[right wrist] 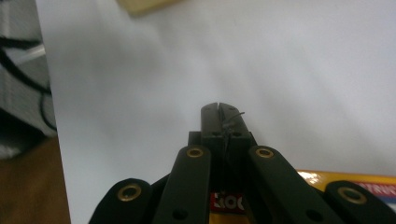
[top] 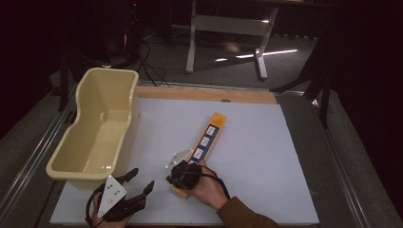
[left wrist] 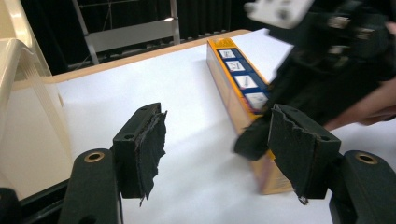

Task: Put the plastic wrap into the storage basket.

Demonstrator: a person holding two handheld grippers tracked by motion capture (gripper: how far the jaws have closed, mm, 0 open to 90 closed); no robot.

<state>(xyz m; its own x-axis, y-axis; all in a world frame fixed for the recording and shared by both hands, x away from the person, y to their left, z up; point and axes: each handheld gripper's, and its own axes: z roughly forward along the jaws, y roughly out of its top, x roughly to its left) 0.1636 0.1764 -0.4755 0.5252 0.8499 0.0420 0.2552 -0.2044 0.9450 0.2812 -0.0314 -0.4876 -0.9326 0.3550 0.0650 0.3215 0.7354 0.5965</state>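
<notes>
A long yellow box [top: 205, 140] with a blue strip of white labels lies slantwise on the white table sheet [top: 266, 156]. My right gripper [top: 171, 176] hovers at the box's near end, its jaws pressed together with nothing between them. In the right gripper view the shut tips [right wrist: 219, 115] point out over the white sheet, with the yellow box [right wrist: 345, 179] just under the gripper body. I cannot tell whether it touches the box. My left gripper [top: 142, 178] rests at the front left, open and empty. In its own view the left gripper [left wrist: 219, 140] faces the box [left wrist: 233, 79] and the right gripper [left wrist: 327, 56].
A deep beige plastic tub [top: 97, 128] stands at the table's left side, its wall [left wrist: 18, 70] close beside my left gripper. A wooden strip [top: 204, 93] runs along the far edge. Beyond it stands a white frame [top: 228, 28] on the dark floor.
</notes>
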